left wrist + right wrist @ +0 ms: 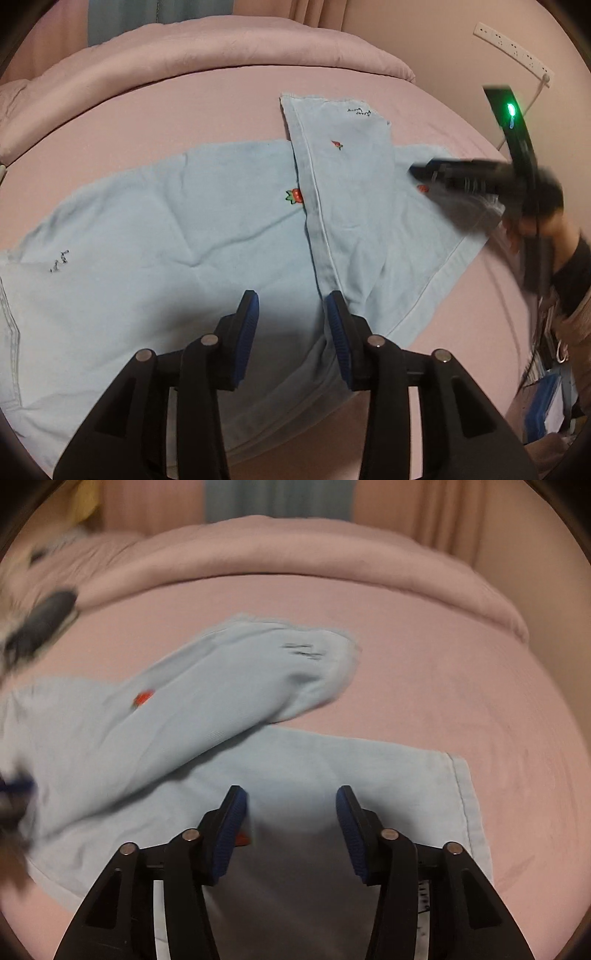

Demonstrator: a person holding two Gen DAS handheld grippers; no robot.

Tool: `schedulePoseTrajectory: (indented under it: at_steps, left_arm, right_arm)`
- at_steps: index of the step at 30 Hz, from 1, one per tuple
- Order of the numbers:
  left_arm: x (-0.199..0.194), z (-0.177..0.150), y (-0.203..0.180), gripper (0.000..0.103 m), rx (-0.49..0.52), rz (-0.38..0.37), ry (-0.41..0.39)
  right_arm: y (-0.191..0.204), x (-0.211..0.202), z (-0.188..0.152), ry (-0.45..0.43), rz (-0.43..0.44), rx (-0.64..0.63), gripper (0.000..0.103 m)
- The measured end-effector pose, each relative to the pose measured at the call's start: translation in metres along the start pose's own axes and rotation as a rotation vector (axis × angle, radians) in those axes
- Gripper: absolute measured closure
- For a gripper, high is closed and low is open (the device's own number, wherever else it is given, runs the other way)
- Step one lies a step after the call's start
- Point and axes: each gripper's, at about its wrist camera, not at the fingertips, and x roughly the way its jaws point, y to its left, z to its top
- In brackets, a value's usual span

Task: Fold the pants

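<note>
Nearest me, my left tongs (291,314) stand spread with nothing pinched; the blue pads hang just above the light blue cotton pants (166,240), right beside the seam edge of the leg that has been laid back over the rest. My right tongs (291,808) are spread too, a little wider, and empty, hovering over the lower leg near its hemmed end. I judge both pairs have let go so the cloth can settle flat, and that the first fold is done with more folding left.

The pants lie on the pink bed sheet (461,686), spread across the middle of the bed. One leg crosses over the other at a slant, its cuff reaching toward the far side, small red strawberry embroideries (295,195) showing on top. That slanted leg looks uneven to me and may need squaring.

Both my hands tip steeply downward, fingers aimed at the fabric. Beyond the pants a rolled pink quilt (221,55) lines the far edge of the bed.
</note>
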Motion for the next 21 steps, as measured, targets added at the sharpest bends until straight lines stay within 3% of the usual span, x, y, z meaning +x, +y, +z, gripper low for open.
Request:
schedulePoseTrajectory:
  at_steps: [3, 4, 6, 9, 13, 16, 19, 20, 21]
  left_arm:
    - [-0.005, -0.007, 0.005, 0.064, -0.012, -0.032, -0.018]
    - [-0.006, -0.01, 0.007, 0.064, -0.024, -0.042, -0.022]
    - [-0.005, -0.014, 0.008, 0.064, -0.031, -0.048, -0.028]
    - [-0.006, -0.017, 0.005, 0.063, -0.005, -0.035, -0.038]
    - [-0.012, -0.018, 0.007, 0.059, -0.011, -0.041, -0.037]
    - [-0.023, -0.023, 0.009, 0.058, -0.022, -0.064, -0.057]
    - [-0.032, -0.028, 0.009, 0.058, -0.028, -0.117, -0.079]
    - [-0.031, -0.028, 0.008, 0.058, -0.028, -0.13, -0.075]
    - [-0.031, -0.029, 0.007, 0.058, -0.026, -0.144, -0.069]
  right_arm:
    - [-0.027, -0.006, 0.019, 0.041, -0.171, 0.09, 0.053]
    - [-0.033, -0.008, 0.026, 0.04, -0.181, 0.119, 0.053]
    - [-0.036, -0.014, 0.045, 0.012, -0.102, 0.162, 0.053]
    - [-0.007, -0.013, 0.081, -0.02, 0.07, 0.141, 0.048]
    - [0.044, 0.025, 0.129, 0.051, 0.177, 0.098, 0.047]
    - [0.073, 0.071, 0.158, 0.17, 0.121, 0.083, 0.047]
    - [0.093, 0.111, 0.167, 0.274, 0.023, 0.04, 0.047]
    - [0.096, 0.115, 0.169, 0.259, -0.002, 0.014, 0.05]
    - [0.097, 0.114, 0.171, 0.244, -0.015, 0.006, 0.068]
